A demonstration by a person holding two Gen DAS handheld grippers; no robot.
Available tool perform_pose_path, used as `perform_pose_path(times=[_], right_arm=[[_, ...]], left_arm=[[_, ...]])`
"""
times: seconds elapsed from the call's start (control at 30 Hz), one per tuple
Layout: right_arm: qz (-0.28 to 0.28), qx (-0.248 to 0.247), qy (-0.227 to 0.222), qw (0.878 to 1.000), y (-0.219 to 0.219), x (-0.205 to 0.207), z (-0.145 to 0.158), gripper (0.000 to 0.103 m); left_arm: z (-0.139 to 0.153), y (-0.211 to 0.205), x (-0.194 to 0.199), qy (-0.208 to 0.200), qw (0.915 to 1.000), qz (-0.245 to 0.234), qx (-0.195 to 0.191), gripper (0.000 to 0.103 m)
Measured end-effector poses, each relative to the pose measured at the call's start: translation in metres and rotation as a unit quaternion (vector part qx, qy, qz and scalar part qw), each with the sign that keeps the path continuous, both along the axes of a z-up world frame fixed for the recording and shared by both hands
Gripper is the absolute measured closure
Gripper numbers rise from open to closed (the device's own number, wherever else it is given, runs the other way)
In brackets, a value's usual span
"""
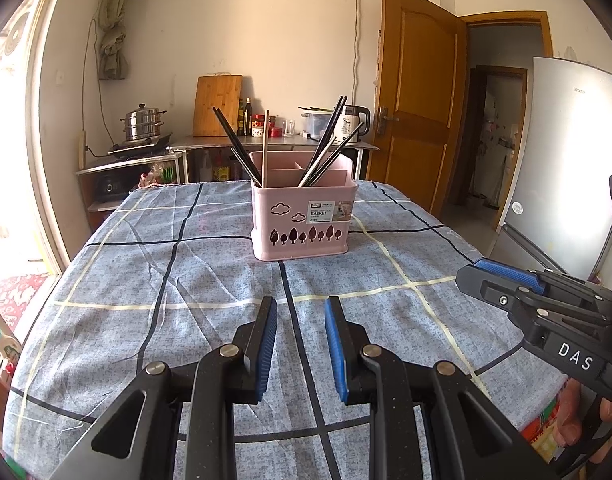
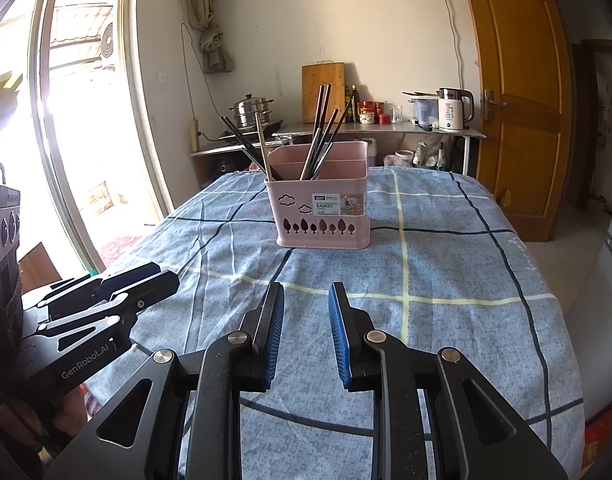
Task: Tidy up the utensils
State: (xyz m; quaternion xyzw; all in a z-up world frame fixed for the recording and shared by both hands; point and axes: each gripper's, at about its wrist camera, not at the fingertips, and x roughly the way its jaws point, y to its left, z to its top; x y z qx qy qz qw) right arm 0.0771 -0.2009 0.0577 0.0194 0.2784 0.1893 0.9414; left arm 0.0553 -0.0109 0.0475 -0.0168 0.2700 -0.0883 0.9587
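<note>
A pink utensil basket [image 1: 301,220] stands upright mid-table; it also shows in the right wrist view [image 2: 322,208]. Dark chopsticks [image 1: 326,148] lean in its right compartment, and dark chopsticks with a pale one [image 1: 264,148] lean in its left. They also show in the right wrist view [image 2: 320,136]. My left gripper [image 1: 301,308] is open and empty, above the cloth near the front edge. My right gripper [image 2: 306,294] is open and empty too, beside it. Each gripper shows in the other's view: the right one [image 1: 502,276], the left one [image 2: 145,280].
The table wears a blue checked cloth [image 1: 185,280]. Behind it a counter holds a steamer pot [image 1: 142,124], a cutting board [image 1: 215,106], bottles and a kettle [image 1: 356,124]. A wooden door [image 1: 418,92] and a fridge [image 1: 562,160] stand at the right. A glass door [image 2: 65,120] is at the left.
</note>
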Motion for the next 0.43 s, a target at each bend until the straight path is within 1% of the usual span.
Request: perform_pose_path(times=[0.43], right_arm=[[0.001,0.002,0.000,1.000,-0.0008,0.0002,-0.0004,0.079]], left_arm=[[0.0011,0.0030,-0.0021,-0.005,1.0000,0.005,-0.002,0.079]])
